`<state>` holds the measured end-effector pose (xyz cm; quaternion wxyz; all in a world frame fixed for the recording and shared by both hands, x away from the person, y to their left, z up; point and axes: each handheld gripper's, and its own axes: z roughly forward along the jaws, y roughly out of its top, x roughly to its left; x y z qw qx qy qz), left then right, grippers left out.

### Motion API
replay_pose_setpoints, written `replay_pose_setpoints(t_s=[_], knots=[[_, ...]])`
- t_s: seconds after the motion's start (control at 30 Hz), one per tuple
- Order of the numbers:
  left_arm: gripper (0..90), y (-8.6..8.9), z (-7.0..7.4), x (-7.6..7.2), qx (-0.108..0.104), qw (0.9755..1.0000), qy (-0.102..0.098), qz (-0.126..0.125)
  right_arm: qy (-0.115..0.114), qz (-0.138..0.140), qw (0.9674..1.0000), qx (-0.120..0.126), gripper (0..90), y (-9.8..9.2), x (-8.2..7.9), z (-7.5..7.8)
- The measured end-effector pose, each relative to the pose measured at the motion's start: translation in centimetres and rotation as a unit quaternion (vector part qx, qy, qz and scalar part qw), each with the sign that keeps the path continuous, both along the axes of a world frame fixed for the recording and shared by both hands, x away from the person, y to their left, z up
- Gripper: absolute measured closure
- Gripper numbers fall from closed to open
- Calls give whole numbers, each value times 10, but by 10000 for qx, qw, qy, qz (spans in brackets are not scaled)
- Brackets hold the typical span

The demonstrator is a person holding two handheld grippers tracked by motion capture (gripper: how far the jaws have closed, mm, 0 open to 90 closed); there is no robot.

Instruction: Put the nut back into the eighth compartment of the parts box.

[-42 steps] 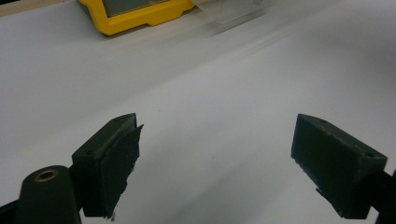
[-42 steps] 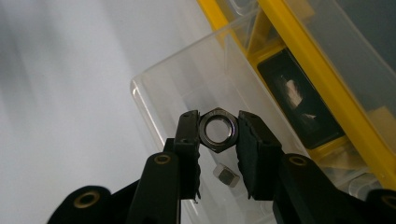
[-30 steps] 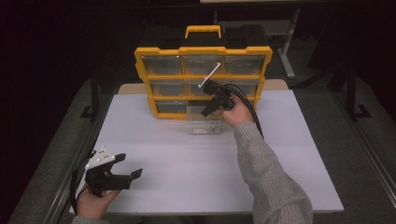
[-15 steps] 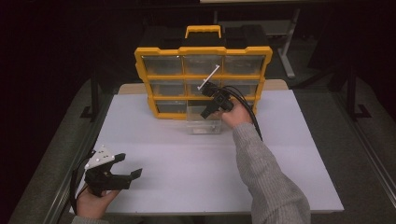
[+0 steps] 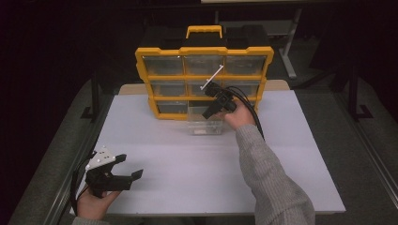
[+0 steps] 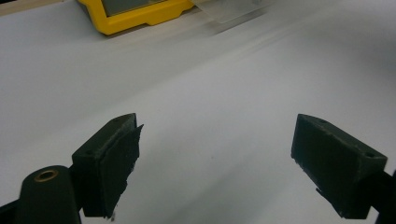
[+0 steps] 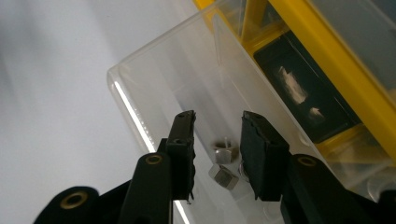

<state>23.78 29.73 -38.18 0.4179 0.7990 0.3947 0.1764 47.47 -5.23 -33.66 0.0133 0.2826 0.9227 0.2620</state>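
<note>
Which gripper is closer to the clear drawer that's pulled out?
The right gripper: its jaws reach into the clear drawer, just above the metal nuts. The left gripper sits far off at the table's near left edge.

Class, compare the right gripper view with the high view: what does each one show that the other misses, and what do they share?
Right gripper view alone: small metal nuts lying in the clear drawer, with the jaws a little apart above them, gripping nothing.

High view alone: the left gripper, jaws open, near the table's front left corner, and the organizer's handle.

Shared: the clear drawer pulled out of the yellow organizer.
</note>
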Motion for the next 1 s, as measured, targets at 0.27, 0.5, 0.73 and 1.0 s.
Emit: replay_pose_setpoints(t_s=[0.27,0.5,0.73,1.0], knots=[[148,-1,0,0,-7,10000,15,0,-145,-13,9997,186,599,-19,-16,17],[148,-3,-1,0,2,10000,19,-6,-294,-107,9981,535,547,-52,-38,28],[148,-4,-2,0,58,10000,36,-31,-257,-278,9968,706,502,-75,-59,28],[148,-5,-3,0,58,10000,52,-47,-337,-340,9954,825,470,-99,-80,22]])
